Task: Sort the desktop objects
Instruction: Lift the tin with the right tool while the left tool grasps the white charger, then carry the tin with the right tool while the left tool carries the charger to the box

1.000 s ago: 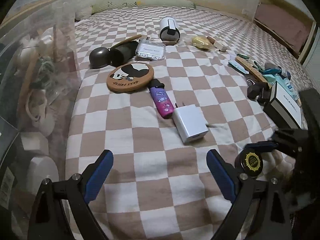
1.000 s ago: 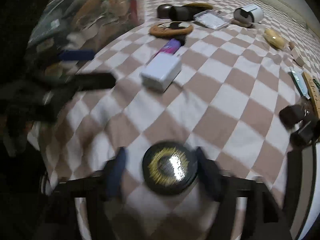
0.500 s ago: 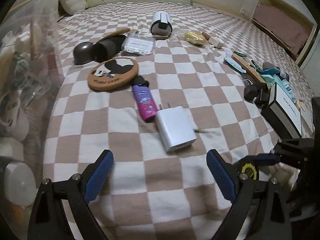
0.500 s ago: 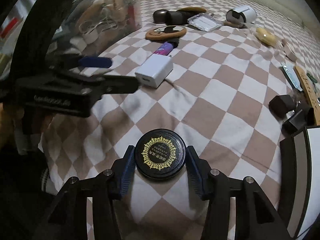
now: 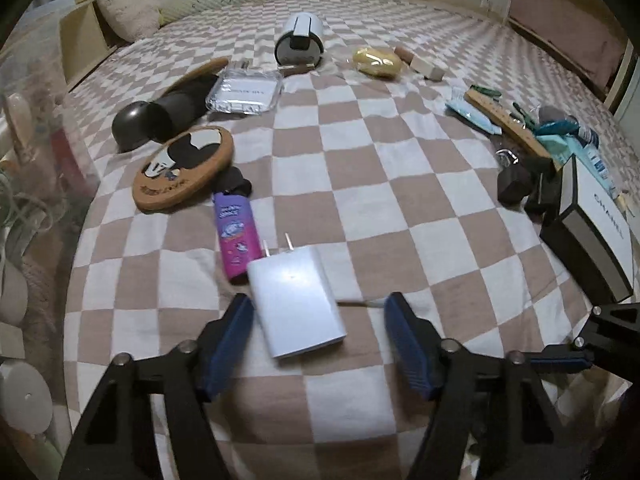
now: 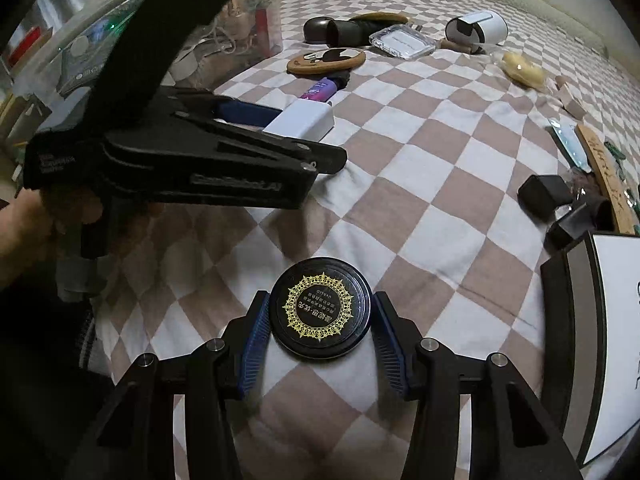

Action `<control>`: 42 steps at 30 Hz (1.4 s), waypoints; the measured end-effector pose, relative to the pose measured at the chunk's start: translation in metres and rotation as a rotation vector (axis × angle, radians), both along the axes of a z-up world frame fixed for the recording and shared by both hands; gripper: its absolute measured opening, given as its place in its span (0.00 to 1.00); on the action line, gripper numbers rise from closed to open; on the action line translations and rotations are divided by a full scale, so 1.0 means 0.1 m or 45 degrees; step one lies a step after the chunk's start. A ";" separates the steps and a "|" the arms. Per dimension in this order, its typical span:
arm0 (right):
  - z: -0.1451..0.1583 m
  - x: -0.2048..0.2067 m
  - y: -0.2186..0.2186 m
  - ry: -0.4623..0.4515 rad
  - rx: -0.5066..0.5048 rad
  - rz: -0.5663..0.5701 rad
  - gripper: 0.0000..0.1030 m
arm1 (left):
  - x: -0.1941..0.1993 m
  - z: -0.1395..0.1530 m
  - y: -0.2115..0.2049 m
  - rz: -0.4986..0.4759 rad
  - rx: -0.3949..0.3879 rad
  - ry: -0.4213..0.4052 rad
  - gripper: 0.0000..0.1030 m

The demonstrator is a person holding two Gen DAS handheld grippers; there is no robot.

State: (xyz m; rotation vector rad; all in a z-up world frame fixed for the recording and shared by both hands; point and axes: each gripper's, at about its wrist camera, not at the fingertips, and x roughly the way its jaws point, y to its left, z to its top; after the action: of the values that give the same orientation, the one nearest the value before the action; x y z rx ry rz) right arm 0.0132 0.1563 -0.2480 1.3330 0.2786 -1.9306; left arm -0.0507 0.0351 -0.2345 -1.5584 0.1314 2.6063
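A white wall charger (image 5: 294,300) lies on the checked bedspread, prongs pointing away. My left gripper (image 5: 318,336) is open, its blue pads on either side of the charger's near end; the left pad is close to it, the right pad apart. The charger also shows in the right wrist view (image 6: 304,122). My right gripper (image 6: 320,326) is shut on a round black tin with a gold pattern (image 6: 320,308), held just above the bedspread. A purple tube (image 5: 236,232) lies touching the charger's far left corner.
A panda coaster (image 5: 184,168), black cylinder (image 5: 160,114), clear case (image 5: 244,92) and white roll (image 5: 300,40) lie beyond. A black-and-white box (image 5: 592,232), small black blocks (image 5: 516,184) and a wooden ruler (image 5: 508,120) lie at right. A clear storage bin (image 5: 24,160) stands at left.
My left gripper has moved forward to the white charger and its jaws have narrowed around it. My right gripper has kept its hold on the black tin.
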 end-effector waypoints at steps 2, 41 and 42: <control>-0.01 -0.02 0.02 -0.024 -0.013 -0.011 0.50 | 0.00 -0.01 0.02 0.008 -0.016 -0.002 0.65; 0.50 0.30 0.14 -0.170 0.042 -0.099 0.50 | 0.74 0.74 -0.23 0.113 0.078 0.069 0.35; 0.55 0.32 0.13 -0.164 0.040 -0.093 0.50 | 0.78 0.80 -0.22 0.108 0.071 0.084 0.35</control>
State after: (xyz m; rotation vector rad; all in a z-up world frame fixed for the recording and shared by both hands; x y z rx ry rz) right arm 0.0449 0.1696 -0.1932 1.4997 0.2000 -1.8969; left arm 0.0272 0.0127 -0.1547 -1.4917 -0.0022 2.7019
